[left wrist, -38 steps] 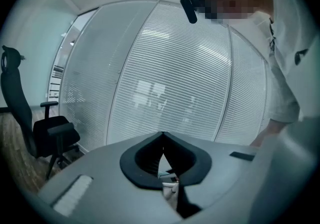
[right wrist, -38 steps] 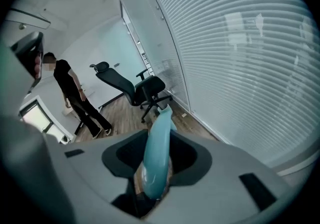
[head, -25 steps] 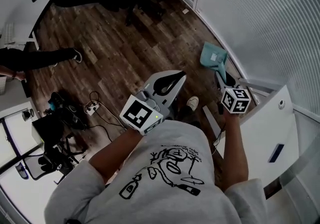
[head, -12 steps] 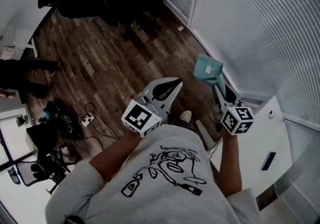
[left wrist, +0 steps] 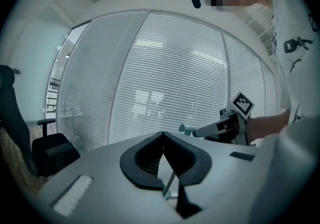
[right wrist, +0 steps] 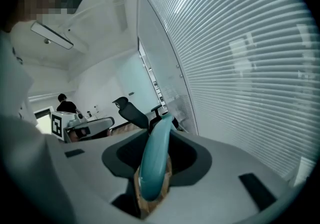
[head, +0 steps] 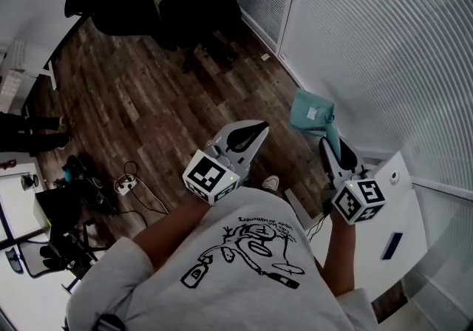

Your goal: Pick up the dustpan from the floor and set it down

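Note:
The teal dustpan hangs in the air in front of the blinds, its pan pointing away from me. My right gripper is shut on its long teal handle, which runs up between the jaws and out past their tips. In the left gripper view the handle's end sticks out of the right gripper. My left gripper is held level beside it, over the wood floor, with its jaw tips touching. A thin rod shows low in its gap; I cannot tell what it is.
Two black office chairs stand at the far end of the dark wood floor. A glass wall with white blinds runs along the right. A white cabinet is at my right side. Cables and gear lie at the left.
My right gripper has risen with the dustpan, which now sits higher against the blinds. The left gripper has barely shifted. The person's legs at the left have moved toward the frame's edge.

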Demonstrator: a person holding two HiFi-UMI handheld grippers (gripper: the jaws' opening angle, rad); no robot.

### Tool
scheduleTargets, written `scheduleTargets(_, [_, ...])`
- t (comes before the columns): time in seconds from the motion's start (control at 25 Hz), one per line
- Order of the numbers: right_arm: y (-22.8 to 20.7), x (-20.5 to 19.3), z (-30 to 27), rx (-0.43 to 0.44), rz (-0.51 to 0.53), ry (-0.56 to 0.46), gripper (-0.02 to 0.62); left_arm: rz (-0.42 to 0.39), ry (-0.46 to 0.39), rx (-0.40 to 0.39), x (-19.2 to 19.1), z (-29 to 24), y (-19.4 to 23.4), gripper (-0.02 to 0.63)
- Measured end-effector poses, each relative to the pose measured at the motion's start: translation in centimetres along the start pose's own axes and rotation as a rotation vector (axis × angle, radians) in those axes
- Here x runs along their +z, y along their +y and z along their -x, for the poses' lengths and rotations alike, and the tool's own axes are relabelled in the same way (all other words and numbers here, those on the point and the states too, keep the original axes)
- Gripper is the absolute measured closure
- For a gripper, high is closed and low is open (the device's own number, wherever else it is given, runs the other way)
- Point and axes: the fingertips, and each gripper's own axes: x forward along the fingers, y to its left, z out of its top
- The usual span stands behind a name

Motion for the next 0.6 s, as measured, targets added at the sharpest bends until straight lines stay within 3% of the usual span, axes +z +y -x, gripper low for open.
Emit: scheduleTargets(0.6, [1.1, 2.4, 1.3, 0.02, 0.026, -0.022, 0.48, -0.007, -0.005, 0.005, 0.7, 0.0, 0.2, 0.604])
